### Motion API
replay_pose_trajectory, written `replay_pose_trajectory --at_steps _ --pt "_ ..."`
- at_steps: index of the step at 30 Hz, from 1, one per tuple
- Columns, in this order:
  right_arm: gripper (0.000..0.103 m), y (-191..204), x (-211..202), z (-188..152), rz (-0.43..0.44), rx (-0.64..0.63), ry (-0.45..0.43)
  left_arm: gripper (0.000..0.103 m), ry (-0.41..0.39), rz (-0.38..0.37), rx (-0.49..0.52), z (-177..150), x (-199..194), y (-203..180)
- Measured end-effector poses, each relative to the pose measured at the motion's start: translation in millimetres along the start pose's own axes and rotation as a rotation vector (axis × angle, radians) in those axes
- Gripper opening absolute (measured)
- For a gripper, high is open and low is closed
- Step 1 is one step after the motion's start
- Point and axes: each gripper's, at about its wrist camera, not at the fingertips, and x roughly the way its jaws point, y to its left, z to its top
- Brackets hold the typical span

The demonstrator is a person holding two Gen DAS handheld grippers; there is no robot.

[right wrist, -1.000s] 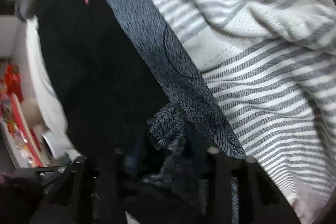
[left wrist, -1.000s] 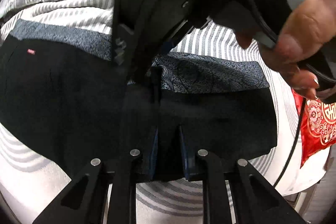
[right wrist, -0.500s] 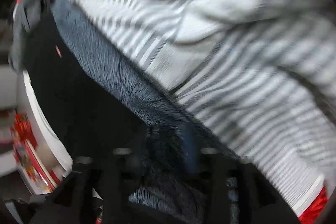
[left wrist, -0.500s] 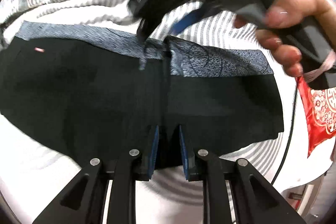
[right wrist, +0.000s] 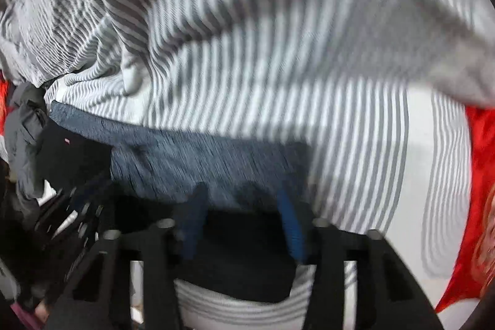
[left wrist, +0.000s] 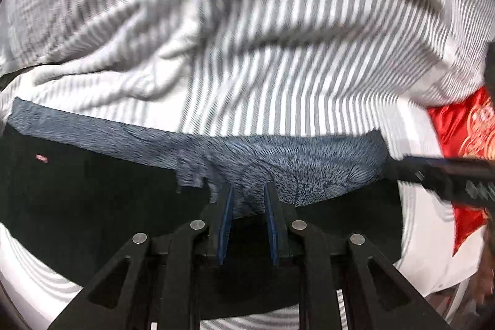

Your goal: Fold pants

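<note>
Black pants (left wrist: 92, 200) with a blue-grey patterned waistband (left wrist: 309, 163) lie spread flat on a grey-and-white striped bed cover. A small red label (left wrist: 41, 158) sits near their left end. My left gripper (left wrist: 247, 197) hovers over the middle of the waistband, its blue-padded jaws a little apart with nothing between them. My right gripper (right wrist: 241, 206) is over the right end of the pants (right wrist: 247, 252), its jaws wide apart and empty. Its fingers (left wrist: 445, 178) show at the right of the left wrist view. The right wrist view is blurred.
The striped cover (left wrist: 278, 51) is bunched into ridges beyond the waistband. A red patterned cloth (left wrist: 464, 144) lies at the right edge of the bed, also in the right wrist view (right wrist: 482, 175). A grey garment (right wrist: 24, 144) is heaped at the pants' left end.
The right gripper let go of the bunched waistband and swung from the middle to the pants' right end. The left gripper moved forward from the bottom hem to the waistband.
</note>
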Motion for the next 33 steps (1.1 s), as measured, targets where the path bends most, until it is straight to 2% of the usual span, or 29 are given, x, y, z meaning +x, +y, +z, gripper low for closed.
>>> replay_pose_trajectory --at_steps 3,7,9,12,15,19,21,22,23,24,25,26,33 --pt "0.042 -1 18 -18 0.015 0.008 0.024 0.022 0.04 0.041 0.028 -9 23 -3" --pt "0.044 11 51 -26 -0.019 -0.049 0.026 0.022 0.032 0.065 0.083 -16 32 -9" --pt "0.054 13 63 -30 -0.012 -0.054 0.026 0.022 0.034 0.085 0.111 -15 35 -14" --pt "0.07 11 61 -32 0.042 -0.036 0.015 0.022 0.047 0.1 0.126 -13 37 -20" --pt "0.075 8 55 -38 0.044 -0.055 0.01 0.022 0.055 0.076 0.09 -6 35 -15" --pt "0.083 9 54 -40 0.059 -0.075 0.011 0.022 0.037 0.028 0.03 -5 14 -4" --pt "0.091 9 52 -42 0.063 -0.084 0.013 0.023 0.022 0.002 0.002 -7 2 2" --pt "0.093 12 54 -41 0.066 -0.091 0.013 0.047 0.017 0.002 -0.005 -9 -3 6" --pt "0.095 14 54 -42 0.063 -0.093 0.01 0.061 0.004 0.007 -0.016 -11 -9 9" --pt "0.097 21 63 -37 0.061 -0.089 0.007 0.084 -0.019 0.037 -0.03 -13 -15 14" --pt "0.098 22 63 -38 0.067 -0.085 0.002 0.089 -0.047 0.02 -0.051 -15 -23 19" --pt "0.1 23 63 -38 0.064 -0.085 0.0 0.089 -0.052 0.015 -0.065 -16 -28 21" --pt "0.103 41 72 -39 -0.008 -0.138 0.002 0.089 0.005 0.073 -0.101 -25 -35 36"
